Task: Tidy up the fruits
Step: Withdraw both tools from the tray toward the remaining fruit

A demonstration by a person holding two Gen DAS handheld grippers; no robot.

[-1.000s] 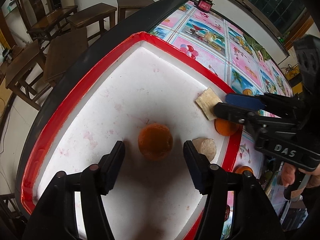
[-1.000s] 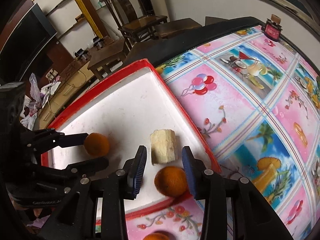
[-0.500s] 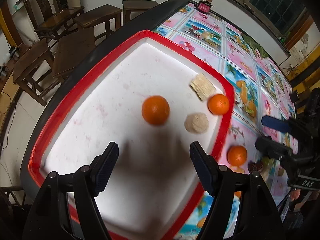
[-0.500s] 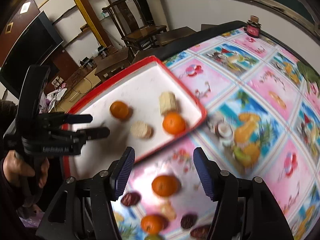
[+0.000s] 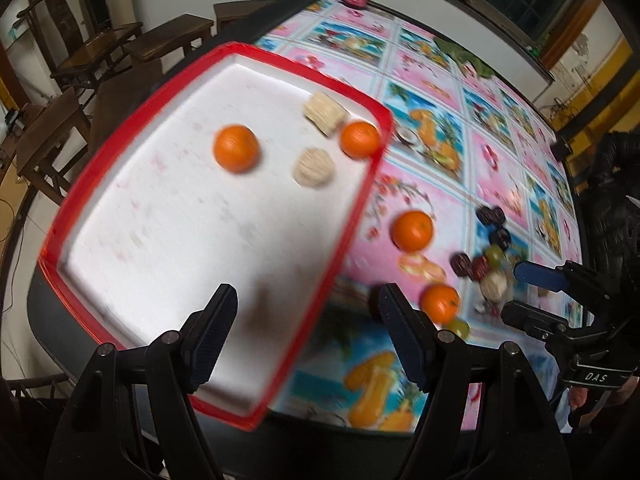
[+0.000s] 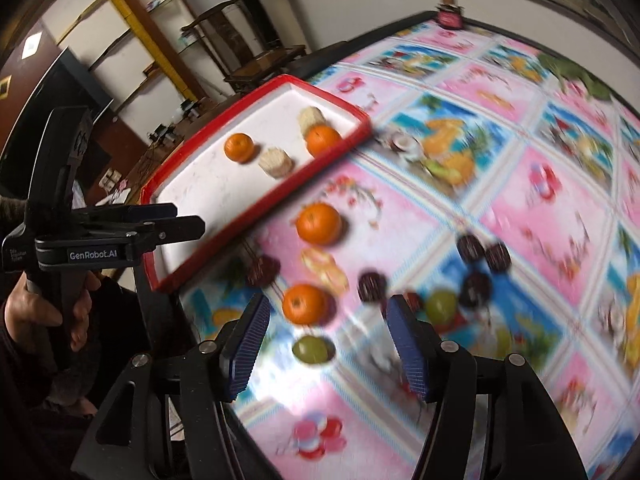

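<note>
The red-rimmed white plastic tray [image 5: 360, 208] holds two round oranges [image 5: 236, 148] and two pale cut chunks [image 5: 314, 168]; one orange sits in the tray's far corner. Beside the tray, on the desk [image 6: 560, 208] with its pink fruit-print cloth, lie two more oranges [image 6: 319, 224], dark round fruits [image 6: 474, 288] and green ones [image 6: 314, 350]. The left claw [image 5: 304, 336] hangs over the tray's near edge, jaws apart, empty. The right claw [image 6: 326, 344] hangs over the loose fruit, jaws apart, gripping nothing.
</note>
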